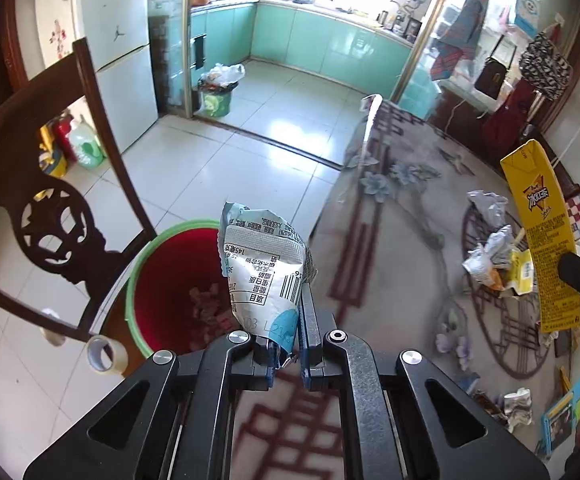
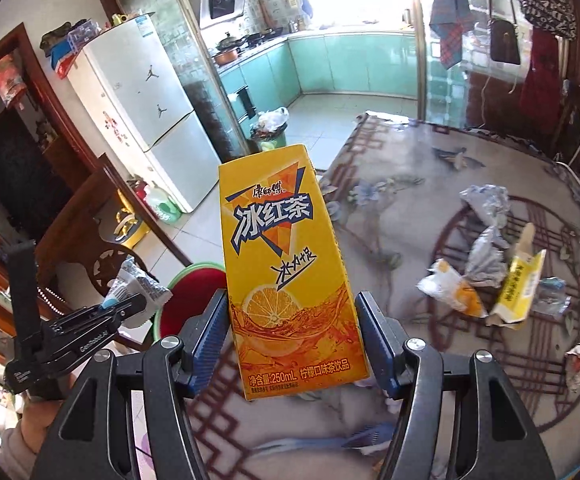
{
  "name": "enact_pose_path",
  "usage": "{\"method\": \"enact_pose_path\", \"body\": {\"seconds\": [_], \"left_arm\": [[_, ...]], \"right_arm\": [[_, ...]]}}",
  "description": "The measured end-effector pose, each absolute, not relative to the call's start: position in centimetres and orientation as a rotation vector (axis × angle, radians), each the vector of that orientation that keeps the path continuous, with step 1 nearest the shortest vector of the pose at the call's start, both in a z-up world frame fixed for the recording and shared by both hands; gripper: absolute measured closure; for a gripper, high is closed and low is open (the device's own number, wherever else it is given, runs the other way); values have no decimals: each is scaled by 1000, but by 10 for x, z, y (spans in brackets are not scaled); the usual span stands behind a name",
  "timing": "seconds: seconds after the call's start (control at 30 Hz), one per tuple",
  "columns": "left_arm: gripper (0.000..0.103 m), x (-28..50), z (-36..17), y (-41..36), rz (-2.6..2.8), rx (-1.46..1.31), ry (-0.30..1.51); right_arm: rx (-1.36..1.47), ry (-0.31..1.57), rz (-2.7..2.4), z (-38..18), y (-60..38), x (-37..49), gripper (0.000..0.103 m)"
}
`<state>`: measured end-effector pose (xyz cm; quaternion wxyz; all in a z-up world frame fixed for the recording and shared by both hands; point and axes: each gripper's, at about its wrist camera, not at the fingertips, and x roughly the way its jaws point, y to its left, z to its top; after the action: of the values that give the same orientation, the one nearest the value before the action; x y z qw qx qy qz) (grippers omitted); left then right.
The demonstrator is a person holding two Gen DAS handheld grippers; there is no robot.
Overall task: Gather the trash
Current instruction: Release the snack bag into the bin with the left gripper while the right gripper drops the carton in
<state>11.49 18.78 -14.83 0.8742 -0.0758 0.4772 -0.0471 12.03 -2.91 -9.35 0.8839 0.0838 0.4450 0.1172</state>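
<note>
The right gripper (image 2: 292,320) clamps its fingers on the yellow tea carton (image 2: 286,272), upright above the table (image 2: 410,208). The left gripper (image 1: 290,344) pinches a crumpled white wrapper (image 1: 264,276) just over the red bin (image 1: 170,280). More trash (image 2: 486,272) lies on the table.

The left tool (image 1: 290,354) has its blue-padded jaws pinched nearly together, clamped on a thin edge. The right tool (image 2: 294,344) holds its jaws wide apart, pads pressed against both sides of what it grips. The left tool sits left of the right tool, level with it.
</note>
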Motion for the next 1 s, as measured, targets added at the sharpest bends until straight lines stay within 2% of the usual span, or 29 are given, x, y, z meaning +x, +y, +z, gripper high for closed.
{"method": "enact_pose_path", "body": {"seconds": [0.37,1.0], "left_arm": [[95,133,-179,236,-33,-168,1058],[95,153,-227,289,30,-182,1172]], "right_arm": [[167,1018,340,-135,57,148,41],[101,1197,424,-219,147,195,41]]}}
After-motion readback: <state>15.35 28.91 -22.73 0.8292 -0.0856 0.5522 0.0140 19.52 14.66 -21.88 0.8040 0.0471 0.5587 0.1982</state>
